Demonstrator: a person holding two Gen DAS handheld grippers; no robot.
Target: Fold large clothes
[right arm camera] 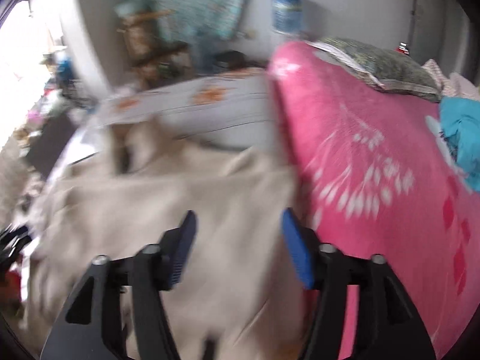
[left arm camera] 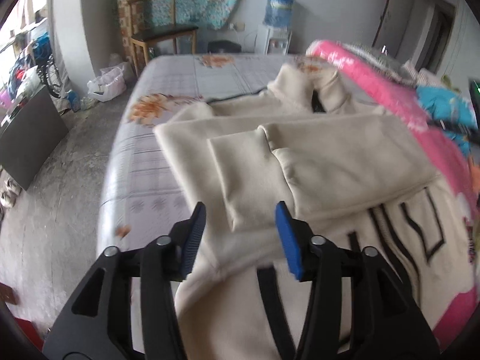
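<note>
Bed, covered by a pale checked sheet with orange flowers, fills the middle of both views; it bears everything listed below. Pink blanket, with a white leaf print, lies along the bed's right side, its rolled edge just beside the garment. Cream garment, the task's thing, lies flat on the sheet between the bed's left edge and the pink blanket; its collar points to the far end of the bed, both sleeves are folded across the chest, and black lettering shows on the near part. In the right wrist view the same garment is blurred, so its folds cannot be read there. Grey patterned pillow rests on top of the pink blanket at the far end. Wooden chair and water dispenser stand on the floor against the far wall. My left gripper hangs over the near part of the garment, fingers spread, with nothing pinched. My right gripper hangs over the garment's right edge beside the blanket, fingers spread wider, also empty.
</note>
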